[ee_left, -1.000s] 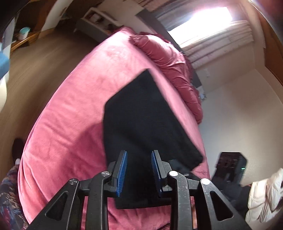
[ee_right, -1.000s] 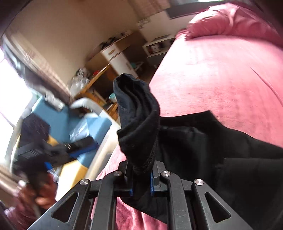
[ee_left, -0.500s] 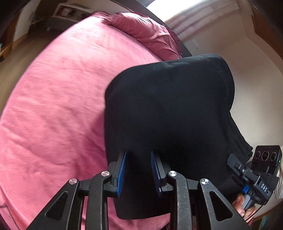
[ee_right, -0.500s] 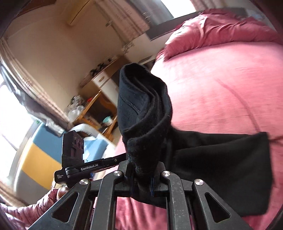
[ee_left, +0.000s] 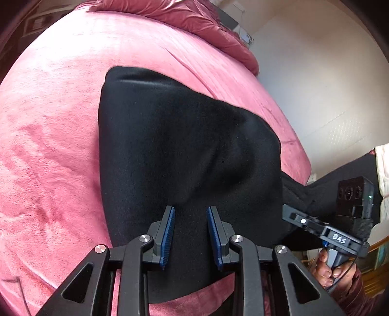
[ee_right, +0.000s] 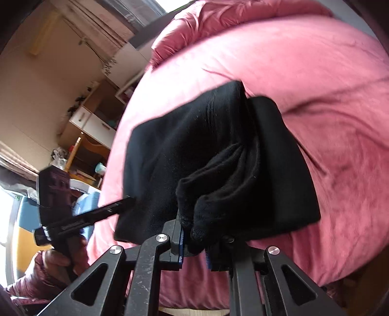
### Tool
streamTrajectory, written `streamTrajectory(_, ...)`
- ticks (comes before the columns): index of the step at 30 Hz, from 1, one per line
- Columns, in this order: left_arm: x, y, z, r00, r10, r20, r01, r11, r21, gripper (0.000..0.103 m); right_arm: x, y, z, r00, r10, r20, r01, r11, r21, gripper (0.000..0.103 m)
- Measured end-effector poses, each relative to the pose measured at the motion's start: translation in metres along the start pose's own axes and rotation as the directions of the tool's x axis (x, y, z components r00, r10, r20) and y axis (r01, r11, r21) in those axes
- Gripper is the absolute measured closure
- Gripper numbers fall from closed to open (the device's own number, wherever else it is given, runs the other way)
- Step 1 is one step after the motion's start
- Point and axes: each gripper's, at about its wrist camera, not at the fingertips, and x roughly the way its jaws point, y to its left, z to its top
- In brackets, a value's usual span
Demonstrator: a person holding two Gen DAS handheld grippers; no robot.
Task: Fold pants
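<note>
The black pants (ee_left: 184, 150) lie folded over on the pink bed (ee_left: 48, 136). My left gripper (ee_left: 190, 234) hovers open just above their near part, with nothing between its blue pads. My right gripper (ee_right: 194, 240) is shut on a bunched end of the pants (ee_right: 218, 175), held low over the folded stack. The right gripper also shows at the right of the left wrist view (ee_left: 323, 231), and the left gripper at the left of the right wrist view (ee_right: 80, 218), its tip against the pants' edge.
A pink quilt (ee_left: 194, 21) is heaped at the head of the bed. A wooden desk and white cabinet (ee_right: 90, 126) stand beside the bed. A white wall (ee_left: 328, 85) lies past the bed's far side.
My right gripper has carried the held end over and down onto the rest of the pants, folding them. My left gripper has stayed open above the near part.
</note>
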Motion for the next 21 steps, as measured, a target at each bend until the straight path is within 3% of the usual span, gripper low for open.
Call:
streamTrajectory(4, 0.005, 0.0, 0.0, 1.0, 0.015, -0.01, -0.015, 1.0, -0.001, 0.076, 0.008, -0.017, -0.002, 0.999, 0.047, -0.015, -0.046, 0.995, 0.085, 0.081)
streamTrajectory(6, 0.005, 0.001, -0.002, 1.0, 0.017, -0.01, -0.017, 1.0, -0.012, 0.076, 0.008, -0.028, -0.005, 0.999, 0.051, -0.005, -0.049, 0.99, 0.135, 0.065)
streamTrajectory(8, 0.007, -0.004, -0.002, 1.0, 0.005, -0.008, -0.005, 1.0, -0.024, 0.076, 0.008, -0.035, -0.003, 0.998, 0.061, 0.015, -0.063, 0.983, 0.17, 0.058)
streamTrajectory(16, 0.002, -0.001, 0.001, 1.0, 0.007, -0.001, -0.007, 1.0, -0.013, 0.076, 0.016, -0.047, 0.013, 0.998, 0.059, 0.017, -0.062, 0.976, 0.21, 0.057)
streamTrajectory(17, 0.0, 0.001, 0.001, 1.0, 0.004, 0.001, -0.004, 1.0, -0.016, 0.076, 0.016, -0.046, 0.013, 0.998, 0.054, 0.01, -0.055, 0.979, 0.198, 0.06)
streamTrajectory(20, -0.005, 0.004, 0.0, 1.0, 0.003, 0.009, -0.003, 1.0, -0.015, 0.076, 0.016, -0.039, 0.016, 1.0, 0.023, -0.012, -0.021, 0.99, 0.143, 0.086)
streamTrajectory(21, -0.007, 0.004, 0.0, 1.0, 0.002, 0.012, -0.001, 1.0, -0.012, 0.076, 0.014, -0.037, 0.015, 1.0, 0.008, -0.009, -0.006, 0.992, 0.125, 0.087)
